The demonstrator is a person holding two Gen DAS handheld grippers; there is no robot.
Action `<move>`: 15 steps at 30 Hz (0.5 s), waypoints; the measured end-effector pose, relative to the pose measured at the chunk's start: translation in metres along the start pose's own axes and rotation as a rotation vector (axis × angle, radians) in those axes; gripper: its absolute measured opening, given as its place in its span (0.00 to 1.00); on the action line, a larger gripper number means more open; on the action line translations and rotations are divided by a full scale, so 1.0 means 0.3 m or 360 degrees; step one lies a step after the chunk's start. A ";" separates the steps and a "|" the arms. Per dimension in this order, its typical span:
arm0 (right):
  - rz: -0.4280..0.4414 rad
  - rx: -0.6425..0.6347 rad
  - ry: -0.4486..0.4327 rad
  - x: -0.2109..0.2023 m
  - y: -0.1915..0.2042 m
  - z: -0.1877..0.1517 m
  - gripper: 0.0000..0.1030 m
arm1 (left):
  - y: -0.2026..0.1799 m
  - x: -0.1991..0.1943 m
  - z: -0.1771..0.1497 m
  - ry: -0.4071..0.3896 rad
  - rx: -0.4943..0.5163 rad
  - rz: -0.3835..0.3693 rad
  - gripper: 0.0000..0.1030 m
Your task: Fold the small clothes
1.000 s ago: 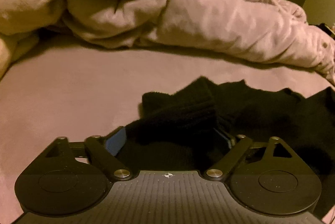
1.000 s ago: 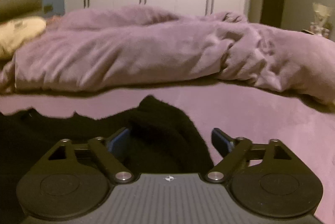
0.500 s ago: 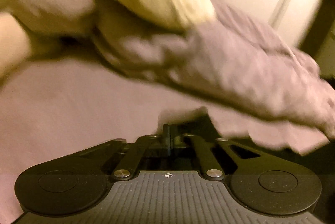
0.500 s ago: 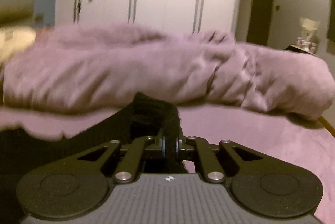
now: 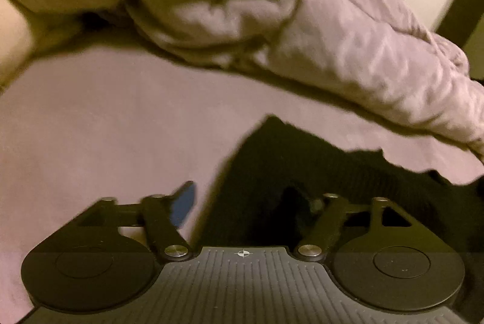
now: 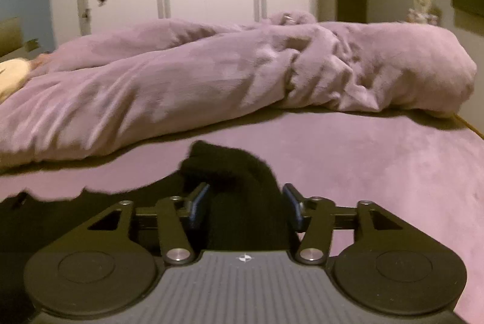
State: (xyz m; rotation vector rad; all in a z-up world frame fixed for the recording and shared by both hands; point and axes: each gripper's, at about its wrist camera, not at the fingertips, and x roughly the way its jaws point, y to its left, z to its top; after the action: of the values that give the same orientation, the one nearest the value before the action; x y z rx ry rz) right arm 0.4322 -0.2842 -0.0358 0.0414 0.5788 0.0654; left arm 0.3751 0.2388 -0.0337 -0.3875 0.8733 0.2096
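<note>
Left wrist: our left gripper (image 5: 248, 203) fingers spread wide over the black garment (image 5: 317, 172) on the bed (image 5: 90, 127), apparently let go. Right wrist: right gripper (image 6: 246, 204) fingers open astride its bunched edge, unclamped.

Black hand-held gripper (image 6: 245, 204): blue finger pads (image 6: 199, 203), silver screws, ribbed grey body.
</note>
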 end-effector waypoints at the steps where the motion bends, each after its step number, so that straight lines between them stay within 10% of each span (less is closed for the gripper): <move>1: 0.0011 -0.0006 -0.0004 -0.015 0.000 -0.008 0.56 | -0.004 0.013 -0.001 0.0032 -0.0023 -0.0030 0.86; 9: 0.0327 -0.0021 0.0013 -0.078 0.074 -0.010 0.48 | -0.109 0.027 -0.025 -0.0055 0.0036 0.0115 0.23; 11: 0.0417 -0.0086 0.0064 -0.080 0.119 -0.028 0.27 | -0.102 -0.015 -0.011 -0.0136 -0.0015 0.0113 0.17; 15: 0.0534 -0.0158 0.0064 -0.097 0.199 -0.042 0.24 | -0.079 -0.096 0.026 -0.0333 -0.0116 0.0135 0.17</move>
State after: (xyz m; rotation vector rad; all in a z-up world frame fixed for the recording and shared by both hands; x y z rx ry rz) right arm 0.3979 -0.2265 -0.0270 0.0406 0.6039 0.4216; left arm 0.3705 0.2196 -0.0011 -0.3892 0.6779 0.3546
